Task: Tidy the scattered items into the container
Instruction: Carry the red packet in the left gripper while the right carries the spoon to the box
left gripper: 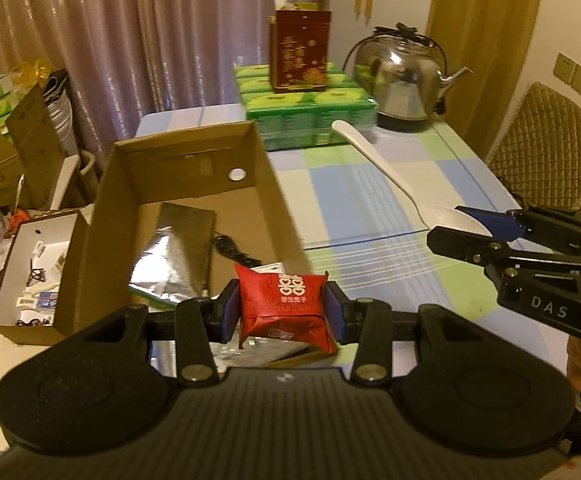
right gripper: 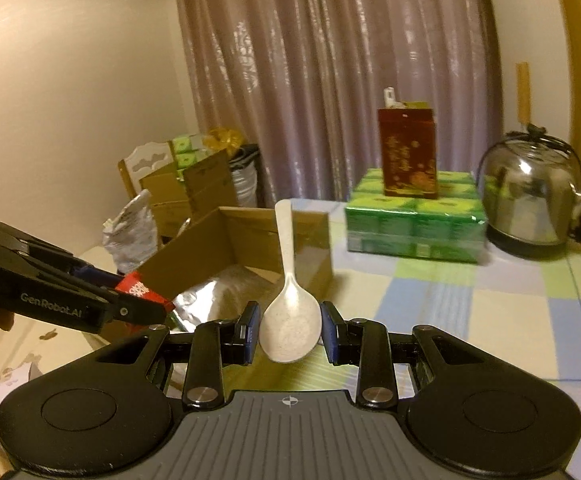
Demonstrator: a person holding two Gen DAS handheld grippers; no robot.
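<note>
Clamped between the blue pads of the left gripper (left gripper: 283, 312), a red foil-wrapped sweet packet with white double-happiness lettering (left gripper: 284, 308) is being held up at the near edge of the open brown cardboard box (left gripper: 186, 184). Its sides are being pressed by both pads, and its lower corner is hanging free over the box's near rim. Inside the box, a crumpled silver foil bag (left gripper: 174, 256) is lying on the floor, with a black coiled cord (left gripper: 234, 252) just beside it.

In the right wrist view, a pale speckled plastic spoon (right gripper: 290, 320) is being gripped by its bowl between the pads of the right gripper (right gripper: 290, 330); the handle is pointing up and away, toward the box. In the left wrist view the same spoon (left gripper: 390, 184) is being carried above the blue, green and white checked tablecloth (left gripper: 370, 208), to the right of the box.

At the far end of the table, a stack of green tissue packs (left gripper: 306, 108) is being topped by an upright dark red box with gold print (left gripper: 300, 52). A shiny steel kettle (left gripper: 402, 80) is standing just beside the stack. A smaller open carton of small oddments (left gripper: 34, 280) is sitting left of the main box.
</note>
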